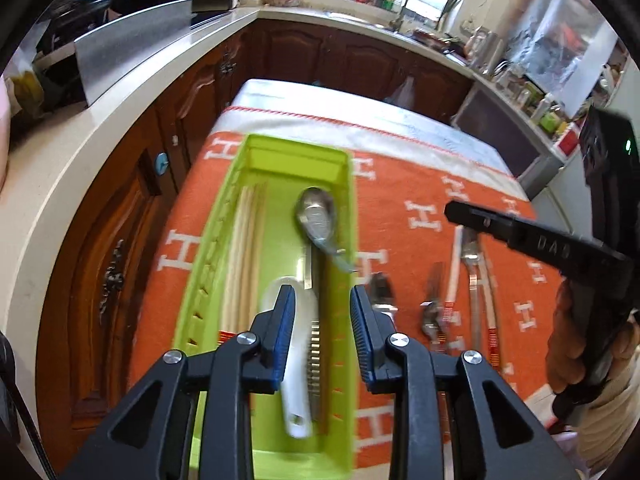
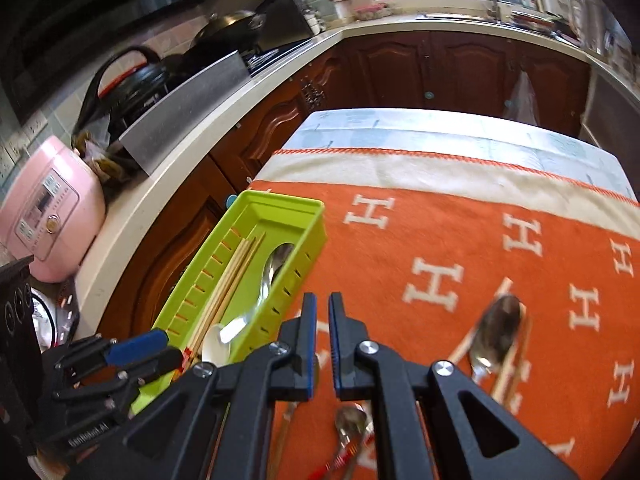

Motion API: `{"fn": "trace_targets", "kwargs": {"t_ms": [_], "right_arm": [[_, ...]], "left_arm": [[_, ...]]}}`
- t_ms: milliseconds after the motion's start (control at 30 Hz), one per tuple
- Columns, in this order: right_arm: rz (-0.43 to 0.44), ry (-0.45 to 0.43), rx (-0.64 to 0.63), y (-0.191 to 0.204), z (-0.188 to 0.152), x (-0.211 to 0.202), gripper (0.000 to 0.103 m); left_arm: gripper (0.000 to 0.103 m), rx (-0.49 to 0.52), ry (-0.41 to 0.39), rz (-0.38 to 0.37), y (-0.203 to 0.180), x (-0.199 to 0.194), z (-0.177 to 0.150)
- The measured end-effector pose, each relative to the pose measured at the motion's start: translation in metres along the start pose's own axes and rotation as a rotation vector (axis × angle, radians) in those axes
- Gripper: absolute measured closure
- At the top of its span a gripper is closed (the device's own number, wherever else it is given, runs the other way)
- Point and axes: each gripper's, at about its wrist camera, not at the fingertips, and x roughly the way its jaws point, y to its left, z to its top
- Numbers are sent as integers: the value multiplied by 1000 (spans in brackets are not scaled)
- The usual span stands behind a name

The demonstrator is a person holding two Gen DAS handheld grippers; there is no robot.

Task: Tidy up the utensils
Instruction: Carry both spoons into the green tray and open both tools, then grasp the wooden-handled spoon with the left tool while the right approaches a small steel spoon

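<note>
The lime-green slotted plastic utensil tray (image 1: pixel 338 216) lies lengthwise on the orange cloth patterned with white H letters (image 1: pixel 404 184), near its left edge beside the dark wooden cabinets (image 1: pixel 120 216). Inside it we see pale wooden chopsticks (image 1: pixel 244 248) along the left wall, a large steel spoon (image 1: pixel 316 212) bowl-up at the far end, and a white plastic spoon (image 1: pixel 294 364) and a ridged steel handle (image 1: pixel 315 356) nearer us.

Our left gripper (image 1: pixel 322 294) hangs over the tray's near half, its blue-padded jaws parted with nothing pinched between them, so we judge a piece has been placed in the tray. Our right gripper (image 2: pixel 322 300) hovers over the cloth just right of the tray, its jaws nearly pressed together and empty.

The remaining loose utensils (image 1: pixel 460 288) lie to the right on the cloth: steel spoons and chopsticks with red-banded ends, some overlapping. Another steel spoon (image 2: pixel 498 328) lies across pale chopsticks in the right wrist view.

The sorting looks partly done. Next we would need to spread the right jaws, bring them over one loose handle, and pinch it cleanly without dragging its neighbours.
</note>
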Motion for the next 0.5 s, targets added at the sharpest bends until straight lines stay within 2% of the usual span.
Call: {"fn": "trace_targets", "kwargs": {"t_ms": [300, 500], "right_arm": [[29, -12, 84, -35, -30, -42, 97], [49, -20, 155, -61, -50, -54, 97]], "left_arm": [[77, 35, 26, -79, -48, -10, -11], [78, 74, 100, -69, -77, 14, -24]]}}
